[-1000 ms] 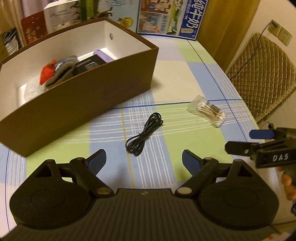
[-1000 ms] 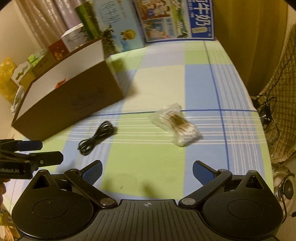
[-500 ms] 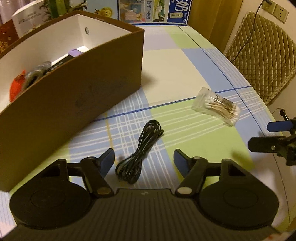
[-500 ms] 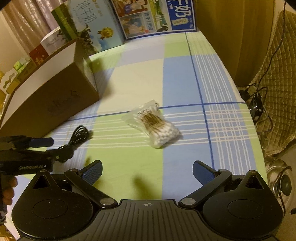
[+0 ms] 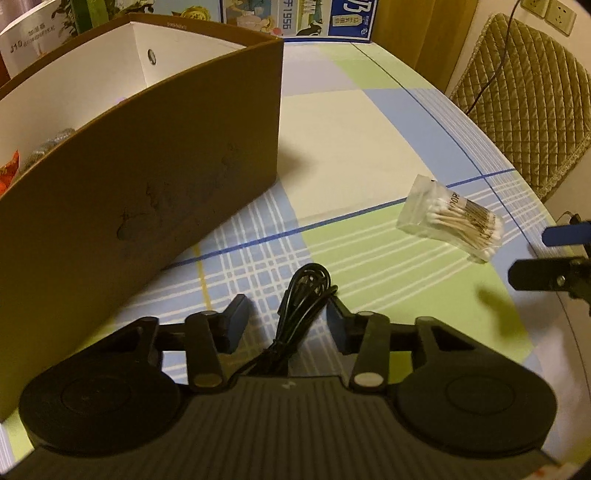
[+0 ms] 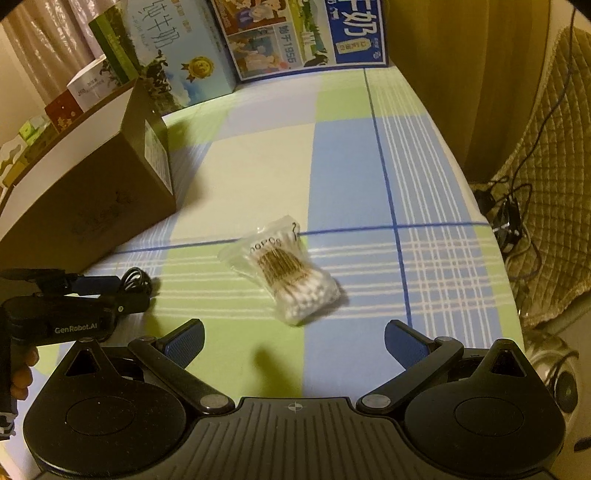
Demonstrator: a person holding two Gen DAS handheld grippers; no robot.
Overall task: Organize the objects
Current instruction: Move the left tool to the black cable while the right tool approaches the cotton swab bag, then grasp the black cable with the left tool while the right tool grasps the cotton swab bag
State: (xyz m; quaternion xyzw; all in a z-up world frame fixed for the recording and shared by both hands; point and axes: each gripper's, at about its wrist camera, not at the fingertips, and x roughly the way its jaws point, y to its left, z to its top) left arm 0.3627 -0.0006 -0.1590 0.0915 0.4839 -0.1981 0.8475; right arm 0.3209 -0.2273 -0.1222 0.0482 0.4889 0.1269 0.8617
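Cable [image 5: 295, 317] pickup in hand: coiled black bundle lies on tablecloth between parted fingers of left gripper [image 5: 284, 325]. Right gripper [image 6: 293, 338], spread wide, faces cotton-swab bag [image 6: 288, 280]. Next: close, lift into brown box [image 5: 147, 177].

Coiled black cable [image 5: 301, 295] (swab packet [image 5: 452, 221] nearby)

place: home | cues: checked tablecloth [image 6: 343, 155], milk cartons [image 6: 303, 33], curtain [image 6: 424, 74], quilted chair [image 5: 517, 96]

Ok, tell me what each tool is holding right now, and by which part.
Nothing is held yet. The left tool is open, its fingers either side of the black cable mid-bundle. The right tool is open, short of the cotton swab bag.
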